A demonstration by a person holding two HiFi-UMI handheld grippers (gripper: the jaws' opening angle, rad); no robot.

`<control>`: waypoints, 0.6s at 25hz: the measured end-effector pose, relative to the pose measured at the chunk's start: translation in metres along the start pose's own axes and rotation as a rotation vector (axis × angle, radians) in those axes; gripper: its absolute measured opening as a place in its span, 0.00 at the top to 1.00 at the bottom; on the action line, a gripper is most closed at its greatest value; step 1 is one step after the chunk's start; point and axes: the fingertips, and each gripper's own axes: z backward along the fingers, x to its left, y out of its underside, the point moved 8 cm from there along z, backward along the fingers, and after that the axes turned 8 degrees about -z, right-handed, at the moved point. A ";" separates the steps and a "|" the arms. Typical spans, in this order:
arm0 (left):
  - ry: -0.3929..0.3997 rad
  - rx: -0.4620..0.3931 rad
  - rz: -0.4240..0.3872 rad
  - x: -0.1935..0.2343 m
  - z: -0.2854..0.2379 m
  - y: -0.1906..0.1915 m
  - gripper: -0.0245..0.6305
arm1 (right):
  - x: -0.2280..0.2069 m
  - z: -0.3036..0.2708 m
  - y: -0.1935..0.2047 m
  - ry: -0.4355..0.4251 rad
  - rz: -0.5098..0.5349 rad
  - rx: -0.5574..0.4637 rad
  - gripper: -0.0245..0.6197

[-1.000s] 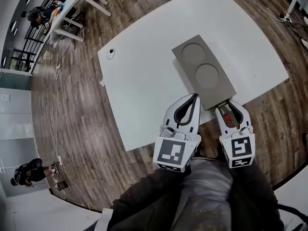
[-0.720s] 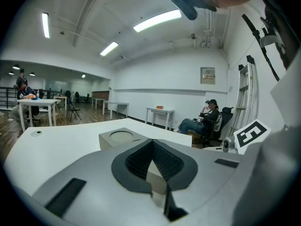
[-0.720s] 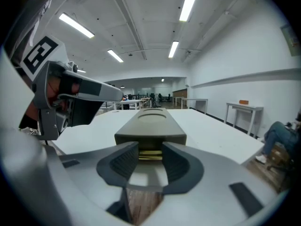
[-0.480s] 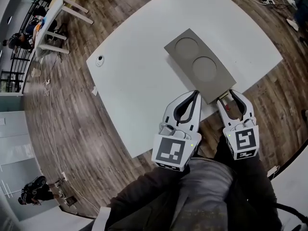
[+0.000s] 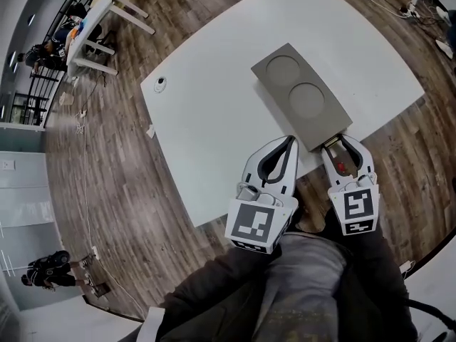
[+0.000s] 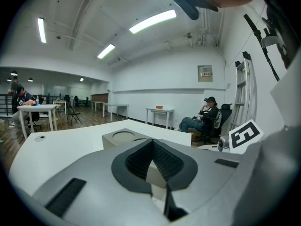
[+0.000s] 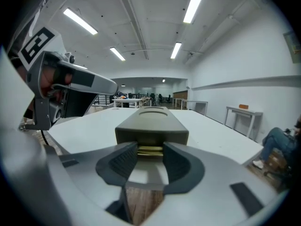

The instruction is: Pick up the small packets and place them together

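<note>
A grey box (image 5: 299, 95) with two round recesses lies on the white table (image 5: 206, 141), its near end at the table's front edge. A stack of thin yellowish packets (image 7: 150, 150) shows in the slot at that end. My right gripper (image 5: 336, 142) points at the slot with its jaws apart. The packets' ends show in the gap at its tips (image 7: 150, 147), and I see no pad pressing on them. My left gripper (image 5: 289, 141) is beside it to the left, over the table edge. Its jaws (image 6: 151, 142) meet at the tips with nothing between them.
A small round object (image 5: 160, 81) sits near the table's far left corner. Wooden floor surrounds the table. Other tables (image 5: 107, 13) and a seated person (image 6: 202, 119) are far off. The right gripper's marker cube (image 6: 244, 134) shows in the left gripper view.
Only the head view's framing has shifted a little. Both grippers keep their places at the box's near end.
</note>
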 end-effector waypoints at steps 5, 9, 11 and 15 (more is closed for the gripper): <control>-0.013 -0.002 -0.018 -0.013 0.004 -0.005 0.96 | 0.002 0.008 0.005 -0.020 0.002 -0.008 0.69; -0.005 0.000 -0.024 -0.030 0.003 -0.011 0.96 | 0.001 0.027 0.011 -0.025 0.003 -0.013 0.69; 0.006 0.007 -0.025 -0.037 0.002 -0.011 0.96 | 0.002 0.034 0.015 -0.028 0.004 -0.012 0.69; 0.015 0.013 -0.036 -0.046 -0.001 -0.014 0.96 | 0.004 0.048 0.025 -0.038 0.008 -0.011 0.69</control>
